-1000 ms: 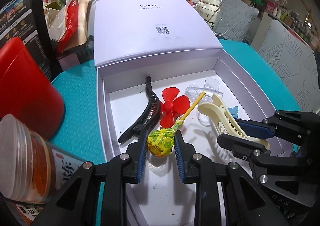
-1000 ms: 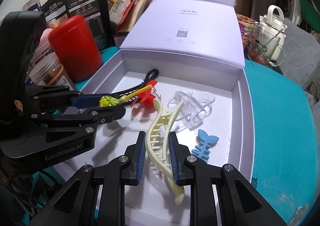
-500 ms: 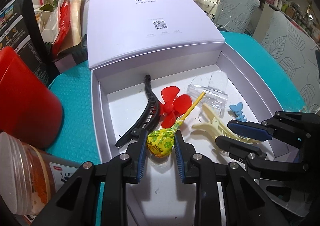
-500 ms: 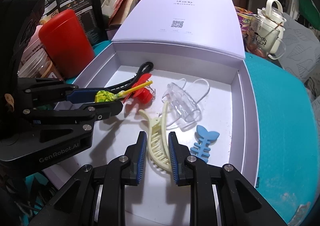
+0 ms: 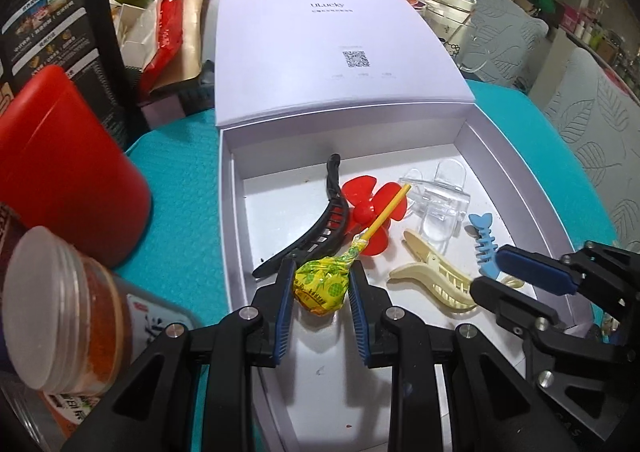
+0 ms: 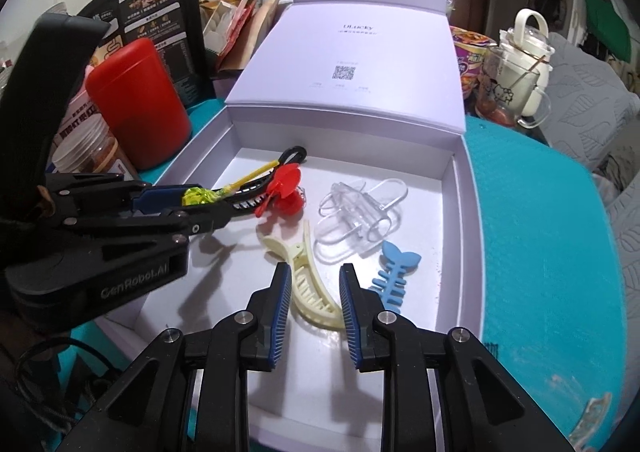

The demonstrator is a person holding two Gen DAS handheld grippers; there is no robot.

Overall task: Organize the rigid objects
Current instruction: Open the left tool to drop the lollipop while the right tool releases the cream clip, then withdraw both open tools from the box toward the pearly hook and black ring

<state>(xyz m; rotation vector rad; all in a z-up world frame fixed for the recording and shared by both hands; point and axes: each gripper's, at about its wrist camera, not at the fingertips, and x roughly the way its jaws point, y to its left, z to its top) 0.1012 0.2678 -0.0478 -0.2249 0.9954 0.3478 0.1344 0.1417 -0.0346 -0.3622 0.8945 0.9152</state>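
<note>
My left gripper (image 5: pixel 320 272) is shut on a yellow-green wrapped lollipop (image 5: pixel 320 286), held low over the near left of the open lilac box (image 5: pixel 228 212); its yellow stick points up over a red propeller (image 5: pixel 362 204). My right gripper (image 6: pixel 314 276) has its jaws opening. The cream hair clip (image 6: pixel 298 256) lies on the box floor between them, and the pads stand clear of it. A black hair clip (image 5: pixel 320 228), a clear clip (image 6: pixel 356 212) and a blue fish-bone piece (image 6: pixel 394 272) also lie in the box.
The box lid (image 6: pixel 352 64) lies folded back behind the box. A red canister (image 5: pixel 60 172) and a spice jar (image 5: pixel 68 312) stand close on the left, with snack bags behind. A glass pitcher (image 6: pixel 516 72) stands at the back right. The teal table mat (image 6: pixel 540 252) runs along the box's right side.
The right gripper brought the cream clip down onto the box floor and its jaws spread off it. The left gripper kept its hold on the lollipop and stayed put.
</note>
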